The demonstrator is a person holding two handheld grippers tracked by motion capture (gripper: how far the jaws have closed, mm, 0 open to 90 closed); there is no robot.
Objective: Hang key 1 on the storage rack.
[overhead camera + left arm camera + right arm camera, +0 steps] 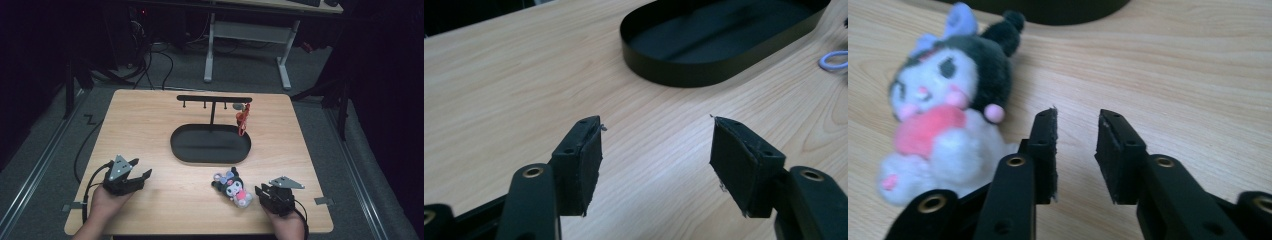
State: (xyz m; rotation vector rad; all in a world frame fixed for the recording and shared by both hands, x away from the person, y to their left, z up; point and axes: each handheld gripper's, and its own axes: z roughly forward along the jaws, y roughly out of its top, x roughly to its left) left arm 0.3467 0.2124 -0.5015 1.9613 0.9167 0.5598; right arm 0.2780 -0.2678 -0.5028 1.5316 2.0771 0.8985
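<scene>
A plush doll (233, 188) with a black hood, white face and pink front lies on the wooden table near the front right. In the right gripper view the plush doll (943, 115) lies just left of my right gripper (1077, 117), whose jaws stand slightly apart with nothing between them. From above, the right gripper (261, 192) rests close beside the doll's right. My left gripper (141, 168) sits at the front left, wide open and empty. Bare wood shows between the jaws of the left gripper (656, 125).
A black oval tray (210, 156) lies mid-table, with a black T-shaped hook stand (214, 99) rising from it. A red charm (243, 120) hangs from the stand's right end. The tray (694, 75) lies ahead of the left gripper, and a pale ring (834, 60) shows at the right edge.
</scene>
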